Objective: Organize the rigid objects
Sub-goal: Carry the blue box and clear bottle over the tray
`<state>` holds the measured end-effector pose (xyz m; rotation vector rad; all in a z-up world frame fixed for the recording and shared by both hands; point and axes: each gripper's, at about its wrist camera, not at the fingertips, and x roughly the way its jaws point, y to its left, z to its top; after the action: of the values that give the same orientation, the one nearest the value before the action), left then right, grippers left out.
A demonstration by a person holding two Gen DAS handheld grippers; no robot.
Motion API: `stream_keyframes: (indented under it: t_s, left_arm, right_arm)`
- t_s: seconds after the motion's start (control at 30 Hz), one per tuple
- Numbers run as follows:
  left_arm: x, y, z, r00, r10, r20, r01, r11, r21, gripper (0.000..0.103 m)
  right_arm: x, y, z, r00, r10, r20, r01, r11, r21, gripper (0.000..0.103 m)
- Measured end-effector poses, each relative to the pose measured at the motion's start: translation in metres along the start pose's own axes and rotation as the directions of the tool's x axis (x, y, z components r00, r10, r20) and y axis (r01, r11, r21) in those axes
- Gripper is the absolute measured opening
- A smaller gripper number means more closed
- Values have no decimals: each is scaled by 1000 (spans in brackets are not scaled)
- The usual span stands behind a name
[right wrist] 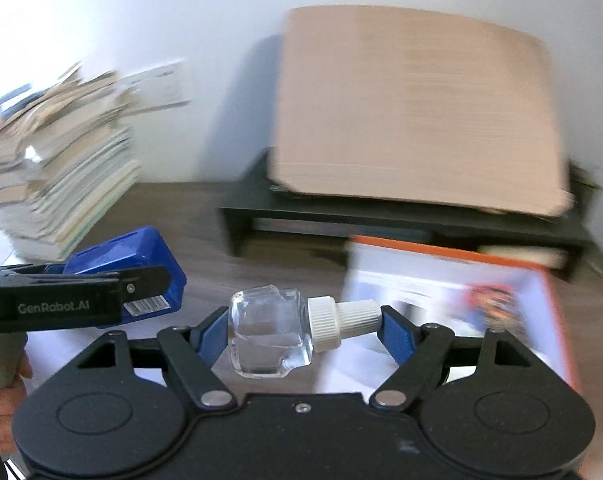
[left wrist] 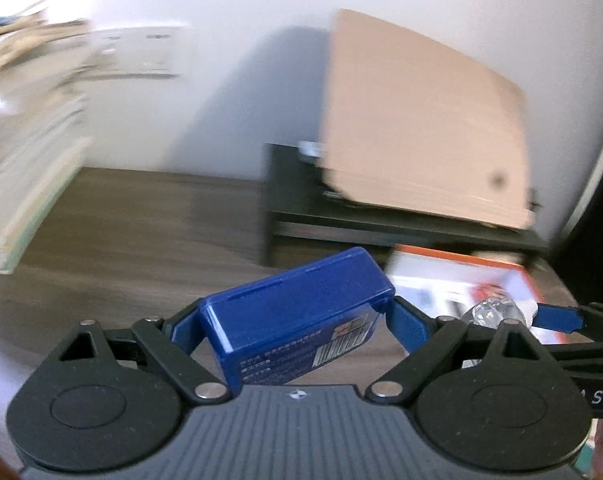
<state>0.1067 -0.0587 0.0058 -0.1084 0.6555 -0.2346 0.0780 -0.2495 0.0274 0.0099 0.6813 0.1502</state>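
My left gripper (left wrist: 297, 320) is shut on a blue plastic box (left wrist: 297, 312) with a barcode label, held endwise and tilted above the brown desk. In the right wrist view the same blue box (right wrist: 149, 256) shows at the left, gripped by the left gripper (right wrist: 121, 284) in a person's hand (right wrist: 1, 404). My right gripper (right wrist: 303, 326) is shut on a clear glass bottle (right wrist: 265, 332) with a white ribbed cap (right wrist: 341, 320), lying sideways between the blue pads. The bottle (left wrist: 489, 312) also peeks in at the right of the left wrist view.
A stack of tan boards (right wrist: 413, 112) rests on a black desk riser (right wrist: 381, 216) against the white wall. An orange-edged printed box (right wrist: 453, 300) lies in front of it. A tall pile of books and papers (right wrist: 57, 168) stands at the left.
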Motion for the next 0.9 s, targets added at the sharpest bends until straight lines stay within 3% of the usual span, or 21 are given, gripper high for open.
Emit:
stream_keyframes:
  t_s: [0.23,0.4,0.63,0.9]
  left_arm:
    - [5,-81,-11,993,-117,-29,119,989,93,95]
    - [9,-115,-19,985,-160,-58,166,977,135,95]
    - [14,-146,-24,980,-183,-73,193,967,166,95]
    - [13,-156,-30,983,-158,-88,172,969,180,95]
  right_arm:
    - [-53,-82,-30,990,-143,14,140,984,114,93]
    - [-74,-114,-46,981,-192,21,186,968,169,93]
    - [-88,-135,-56,981,-194,29,185,965,185,93]
    - [-79,-136,-51,988,-151,34,143,975,169,93]
